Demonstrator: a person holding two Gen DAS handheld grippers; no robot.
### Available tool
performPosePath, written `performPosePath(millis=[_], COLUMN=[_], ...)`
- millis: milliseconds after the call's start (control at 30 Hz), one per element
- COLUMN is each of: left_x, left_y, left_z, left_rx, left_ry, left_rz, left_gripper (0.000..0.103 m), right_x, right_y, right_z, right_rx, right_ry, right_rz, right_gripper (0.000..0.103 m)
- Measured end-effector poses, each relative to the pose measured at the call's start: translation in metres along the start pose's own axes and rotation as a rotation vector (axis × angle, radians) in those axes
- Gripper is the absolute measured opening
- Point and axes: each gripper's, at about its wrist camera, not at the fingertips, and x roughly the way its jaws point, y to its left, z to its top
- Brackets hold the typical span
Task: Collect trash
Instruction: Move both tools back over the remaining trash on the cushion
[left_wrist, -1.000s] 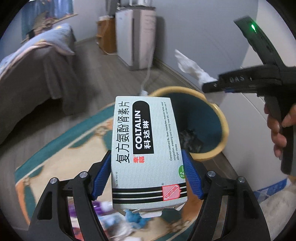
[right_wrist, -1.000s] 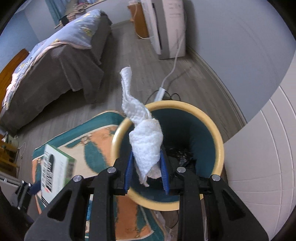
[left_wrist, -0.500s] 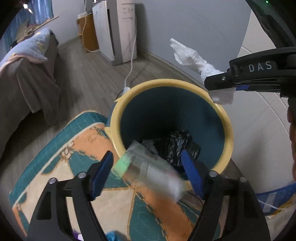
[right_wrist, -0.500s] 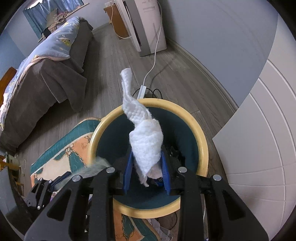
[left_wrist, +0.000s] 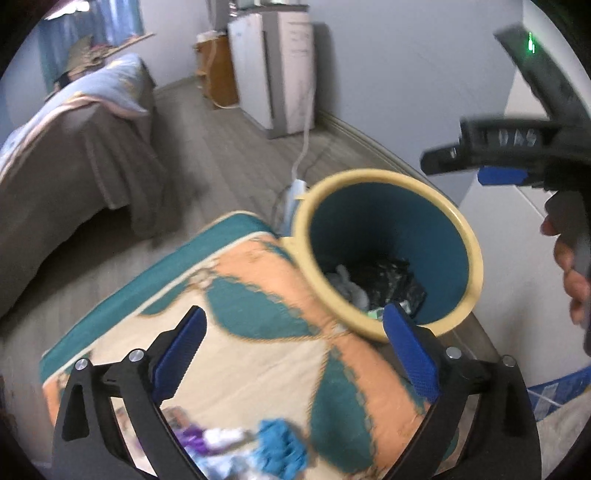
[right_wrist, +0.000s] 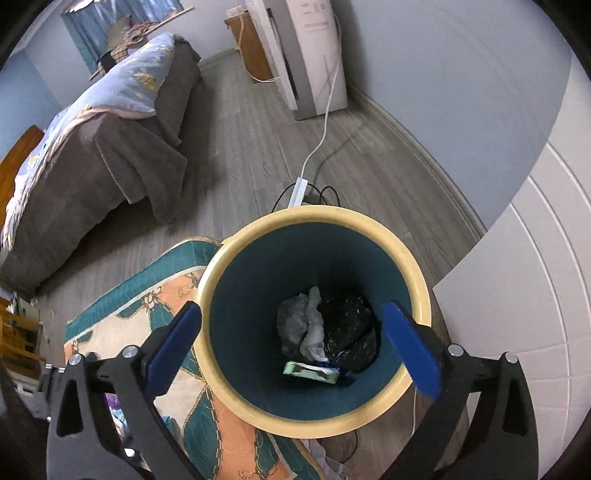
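Both sets of jaws are spread wide with nothing between the pads, and both have just been opening. The right gripper (right_wrist: 291, 334) hangs straight over the mouth of the trash bin (right_wrist: 417, 280), its blue pads (right_wrist: 413, 347) framing the opening. The left gripper (left_wrist: 295, 350) sits off to the bin's near-left side, over the rug (left_wrist: 258, 369), with only its right pad overlapping the bin's rim.

The medicine box (right_wrist: 312, 372) is lying flat at the bottom of the bin against the near wall, long axis running left to right in the right wrist view, greenish end showing on the left. Just beyond it is the crumpled white tissue (right_wrist: 314, 332), long axis pointing from the box toward the far wall, wedged between a grey wad and a black crumpled bag (right_wrist: 347, 328).

The bin is teal inside with a cream rim, standing at the rug's far corner. More litter (left_wrist: 240, 443) sits blurry at the rug's near edge.
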Motion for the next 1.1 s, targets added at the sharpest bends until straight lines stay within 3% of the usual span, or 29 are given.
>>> performPosePath(millis=[267,567,900,1100], left_x=[-0.068,-0.123,-0.122,-0.102], left_y=[0.060,0.134,0.172,0.179], left_z=[-0.029,-0.089,-0.142,-0.165], left_rx=[-0.060,-0.283,-0.401,-0.480], left_ry=[-0.047,-0.055,-0.010,0.054], left_rz=[0.118,0.194,0.223,0.166], left_gripper=[0.097,0.098,0.098,0.098], right_x=[-0.012,-0.031,-0.015,0.009], right_y=[0.038,0.117,0.168,0.178], right_z=[-0.016,-0.058,-0.115,-0.139], right_rx=[-0.100,-0.235,-0.284,-0.277], right_ry=[-0.003,-0.007,0.081,0.141], right_rz=[-0.017,0.012,0.009,-0.039], right_gripper=[0.097,0.097,0.097,0.097])
